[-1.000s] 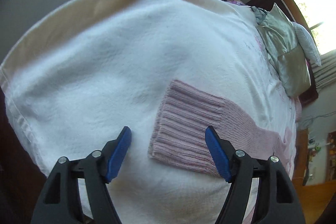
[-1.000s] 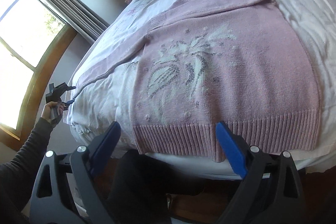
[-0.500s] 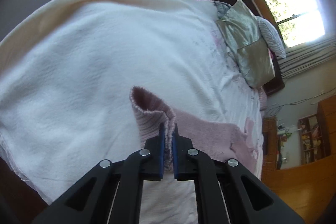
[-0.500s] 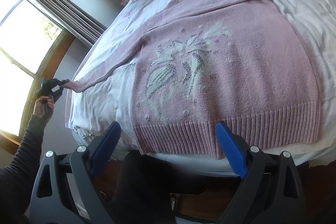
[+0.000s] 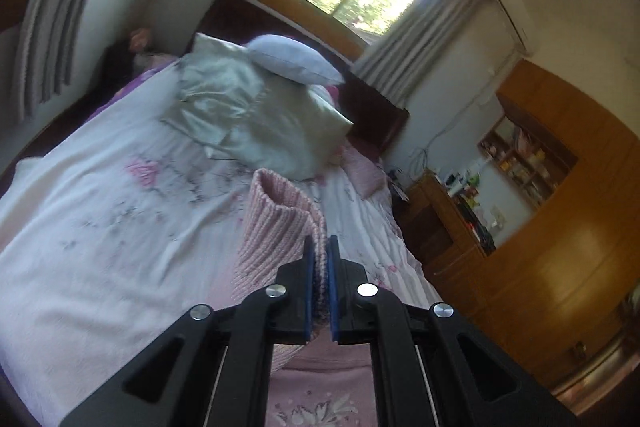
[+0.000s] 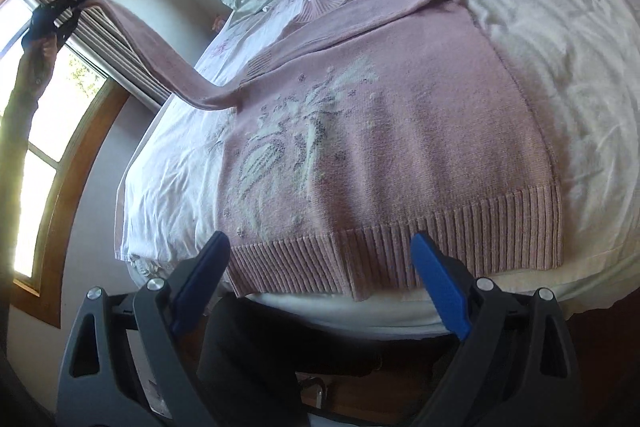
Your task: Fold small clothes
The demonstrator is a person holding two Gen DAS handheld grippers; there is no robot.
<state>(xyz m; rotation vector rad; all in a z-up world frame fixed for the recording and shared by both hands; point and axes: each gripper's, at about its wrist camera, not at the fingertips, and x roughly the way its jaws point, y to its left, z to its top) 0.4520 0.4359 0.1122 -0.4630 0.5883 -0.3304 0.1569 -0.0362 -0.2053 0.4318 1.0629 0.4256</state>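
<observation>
Your left gripper (image 5: pixel 318 259) is pinching only the sleeve cuff (image 5: pixel 280 215) mid-air while the right gripper (image 6: pixel 320 267) gapes empty, so that thin bite could slip and drag the sweater (image 6: pixel 380 155) crooked on the bed (image 6: pixel 560 39).

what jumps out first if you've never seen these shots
The pink sweater spread flat on the white bed, a pale flower knitted on its front. Next, its sleeve hangs in the air, its cuff pinched in the left gripper. The right gripper is open by the hem.

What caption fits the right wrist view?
Open right tool hovers over pink sweater's hem while left tool lifts its sleeve.
</observation>
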